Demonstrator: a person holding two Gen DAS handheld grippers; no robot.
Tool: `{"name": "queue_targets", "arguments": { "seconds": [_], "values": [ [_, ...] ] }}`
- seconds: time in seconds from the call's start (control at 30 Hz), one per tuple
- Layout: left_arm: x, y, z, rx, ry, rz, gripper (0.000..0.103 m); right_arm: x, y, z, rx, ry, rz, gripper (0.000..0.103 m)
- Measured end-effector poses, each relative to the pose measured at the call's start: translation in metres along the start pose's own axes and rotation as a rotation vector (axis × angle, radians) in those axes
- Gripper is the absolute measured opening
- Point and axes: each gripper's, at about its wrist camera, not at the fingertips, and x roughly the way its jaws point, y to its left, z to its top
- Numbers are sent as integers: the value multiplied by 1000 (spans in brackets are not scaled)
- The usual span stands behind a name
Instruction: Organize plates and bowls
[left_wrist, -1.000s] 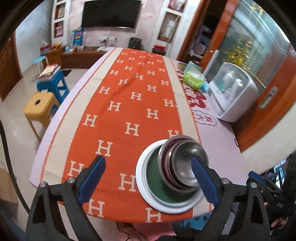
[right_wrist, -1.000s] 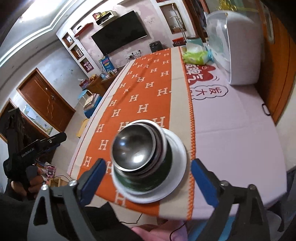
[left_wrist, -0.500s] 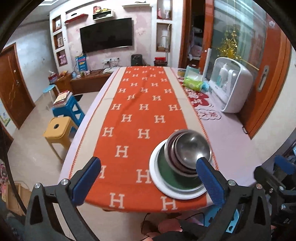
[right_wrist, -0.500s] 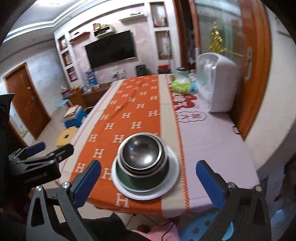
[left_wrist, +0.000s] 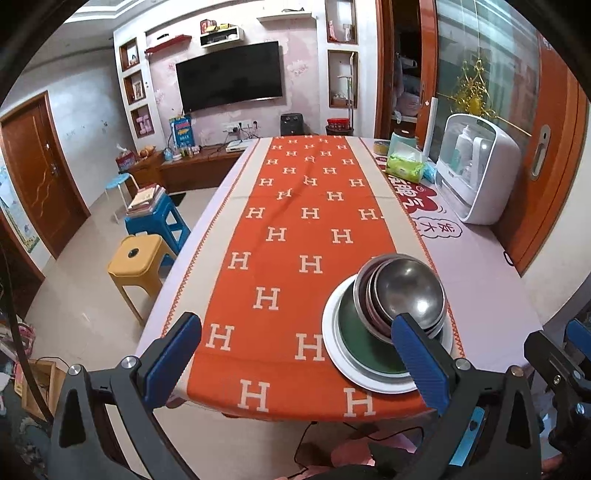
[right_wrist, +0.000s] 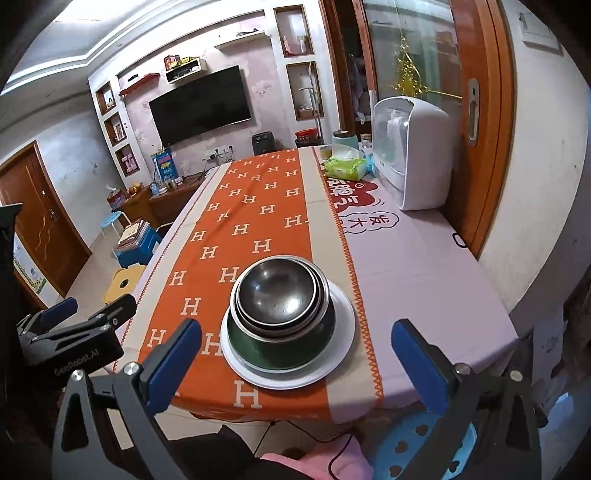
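Now both grippers sit farther back from the dishes than a second ago, when their blue pads flanked the stack closely; their jaws have just been opening and stand spread wide, nothing between them. The left gripper (left_wrist: 295, 365) hangs over the table's near edge, its right pad overlapping the stack only in the line of sight. The right gripper (right_wrist: 297, 367) frames the stack from the near side without touching it.

The stack itself has not shifted: steel bowls (right_wrist: 280, 295) nested in a dark green bowl (right_wrist: 258, 354), all resting on a white plate (right_wrist: 343, 332) near the table's front edge, on the right side of the orange runner (left_wrist: 295, 229) patterned with H letters.

From left to right the room shows a brown door (left_wrist: 40, 173), a yellow stool (left_wrist: 136, 258) and a blue stool (left_wrist: 155, 221) stacked with books, a wall-mounted television (left_wrist: 231, 75), and the long table (right_wrist: 424, 280) in a pale cloth. Along the table's far right stand a green tissue pack (left_wrist: 404, 168) and a white appliance (left_wrist: 480, 166) beside an orange sliding door (left_wrist: 554, 155).

The runner ahead of the stack lies bare to the far end. The plate's near rim sits close to the table edge; the cloth to its right is open.
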Motion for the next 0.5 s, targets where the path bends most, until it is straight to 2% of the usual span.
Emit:
{"name": "queue_targets", "arguments": {
  "seconds": [0.23, 0.5],
  "values": [
    [-6, -4, 3, 24, -59, 11, 102, 3, 6, 3, -12, -3, 6, 103],
    [-4, -4, 6, 35, -60, 4, 102, 6, 12, 5, -18, 0, 8, 103]
  ]
}}
